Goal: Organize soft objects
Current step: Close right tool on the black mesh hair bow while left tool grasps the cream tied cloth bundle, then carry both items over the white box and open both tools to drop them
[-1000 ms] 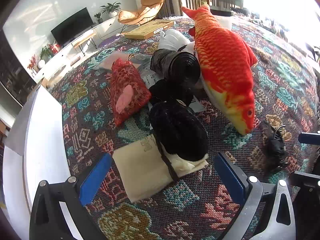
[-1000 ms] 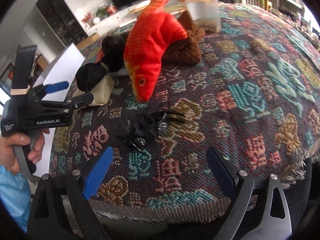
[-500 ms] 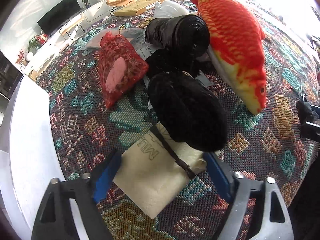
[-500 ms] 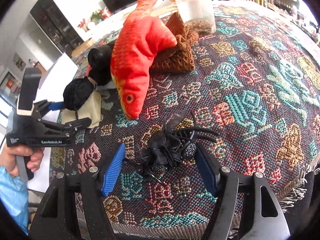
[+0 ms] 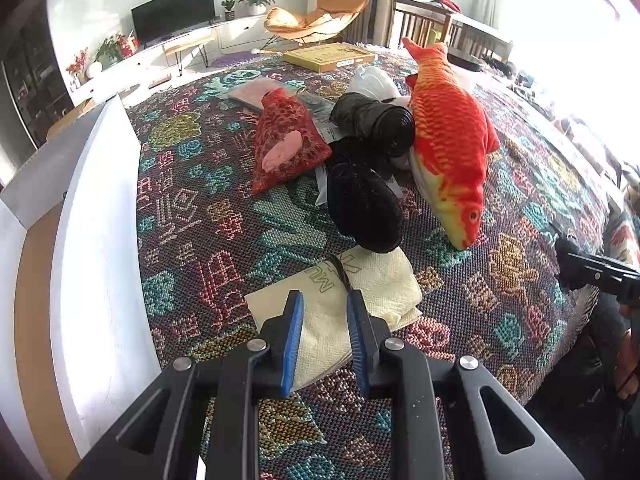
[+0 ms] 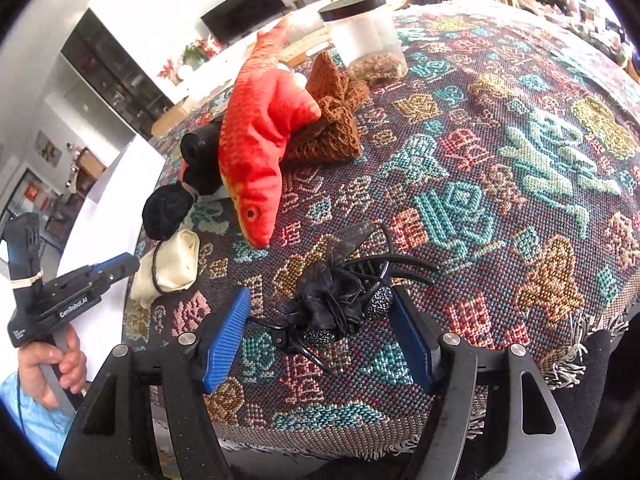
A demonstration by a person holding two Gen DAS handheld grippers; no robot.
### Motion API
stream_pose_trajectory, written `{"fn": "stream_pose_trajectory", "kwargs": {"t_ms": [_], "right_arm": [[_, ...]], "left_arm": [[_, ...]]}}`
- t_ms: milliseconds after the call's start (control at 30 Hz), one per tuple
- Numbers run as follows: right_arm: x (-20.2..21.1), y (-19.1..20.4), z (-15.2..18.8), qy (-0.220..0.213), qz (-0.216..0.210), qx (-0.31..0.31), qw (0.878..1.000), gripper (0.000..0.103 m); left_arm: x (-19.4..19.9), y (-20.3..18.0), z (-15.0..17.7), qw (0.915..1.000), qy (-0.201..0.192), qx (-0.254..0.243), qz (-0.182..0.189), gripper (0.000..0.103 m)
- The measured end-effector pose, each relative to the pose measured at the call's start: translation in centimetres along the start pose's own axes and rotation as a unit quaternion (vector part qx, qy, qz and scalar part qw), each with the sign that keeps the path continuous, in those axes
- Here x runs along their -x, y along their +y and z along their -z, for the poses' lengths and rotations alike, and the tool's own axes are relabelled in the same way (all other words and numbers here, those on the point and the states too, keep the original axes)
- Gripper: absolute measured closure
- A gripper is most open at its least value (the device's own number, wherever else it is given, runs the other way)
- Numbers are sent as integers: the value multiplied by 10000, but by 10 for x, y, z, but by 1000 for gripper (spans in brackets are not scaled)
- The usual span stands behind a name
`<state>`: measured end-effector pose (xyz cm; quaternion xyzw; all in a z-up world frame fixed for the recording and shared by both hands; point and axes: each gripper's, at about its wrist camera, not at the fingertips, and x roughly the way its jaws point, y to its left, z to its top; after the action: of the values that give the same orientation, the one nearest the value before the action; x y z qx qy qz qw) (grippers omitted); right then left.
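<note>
Two grippers work over a patterned woven cloth [image 6: 500, 184]. The left gripper [image 5: 323, 334] has its blue pads drawn close together, pinching the near edge of a cream folded cloth [image 5: 372, 292] with a dark band across it. Straight ahead of its fingers, a black fuzzy bundle [image 5: 364, 212] rests on the far end of that cloth. Beyond it lie a black roll [image 5: 378, 122] and, ahead to the left, a red mesh pouch [image 5: 286, 142]. An orange plush fish [image 5: 452, 140] stretches ahead to the right, head toward the gripper.

The right gripper [image 6: 320, 334] is spread wide, its pads flanking a black hair accessory [image 6: 334, 300] with beaded clips; whether either pad touches it cannot be told. Ahead and left of this gripper the plush fish lies against a brown knitted piece [image 6: 332, 120], with a clear black-lidded jar [image 6: 366, 40] behind. A white panel [image 5: 96, 260] runs along the left gripper's left side.
</note>
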<state>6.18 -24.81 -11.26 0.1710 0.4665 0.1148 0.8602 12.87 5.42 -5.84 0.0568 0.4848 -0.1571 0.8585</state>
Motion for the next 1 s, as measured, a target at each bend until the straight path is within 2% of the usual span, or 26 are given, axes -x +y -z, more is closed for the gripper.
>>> {"fn": "stream_pose_trajectory", "kwargs": {"t_ms": [67, 100, 133, 200, 267, 333, 467, 600, 667, 733, 767, 833, 867, 900, 933, 1000], "right_arm": [[-2, 4, 2, 6, -5, 34, 10000, 31], [-4, 5, 2, 10, -20, 41, 10000, 31], [-4, 6, 3, 16, -37, 49, 10000, 31], [-3, 9, 5, 25, -64, 86, 9999, 31], [-2, 11, 6, 21, -72, 143, 9999, 31], [0, 12, 8, 1, -85, 178, 9998, 31], [1, 12, 8, -36, -149, 143, 9998, 30], [2, 15, 8, -45, -195, 144, 9997, 30], [6, 16, 10, -66, -191, 182, 9996, 30], [9, 16, 10, -91, -172, 224, 9996, 30], [10, 16, 11, -110, -164, 237, 9995, 30], [12, 17, 10, -145, -135, 265, 9995, 30], [13, 17, 10, -155, -127, 271, 9994, 30], [13, 18, 10, -154, -135, 271, 9994, 30], [13, 20, 10, -149, -147, 283, 9994, 30], [14, 25, 9, -144, -160, 368, 9991, 30]], "left_arm": [[-5, -6, -2, 9992, 131, -213, 311, 75], [-8, -13, -2, 9985, 212, -385, 324, 63], [-10, -18, 0, 9981, 235, -553, 169, 43], [-10, -31, 3, 9960, 7, -853, -251, 27], [-5, -38, 4, 9946, -149, -977, -311, 25], [-5, -39, 3, 9935, -167, -1060, -382, 15], [-24, -35, -8, 9858, -23, -1373, -964, 14], [-56, -32, -13, 9882, 454, -1251, -762, 12], [-61, -37, -11, 9879, 520, -1289, -683, 4], [-65, -45, -3, 9842, 637, -1506, -679, 4], [-64, -47, 1, 9831, 563, -1602, -679, 6], [-59, -41, 2, 9880, 504, -1367, -516, 37], [-55, -35, 0, 9908, 450, -1163, -526, 41], [-50, -32, -1, 9930, 375, -1004, -493, 52], [-45, -27, -2, 9950, 307, -842, -434, 59], [-32, -21, -2, 9984, 154, -504, -202, 61]]}}
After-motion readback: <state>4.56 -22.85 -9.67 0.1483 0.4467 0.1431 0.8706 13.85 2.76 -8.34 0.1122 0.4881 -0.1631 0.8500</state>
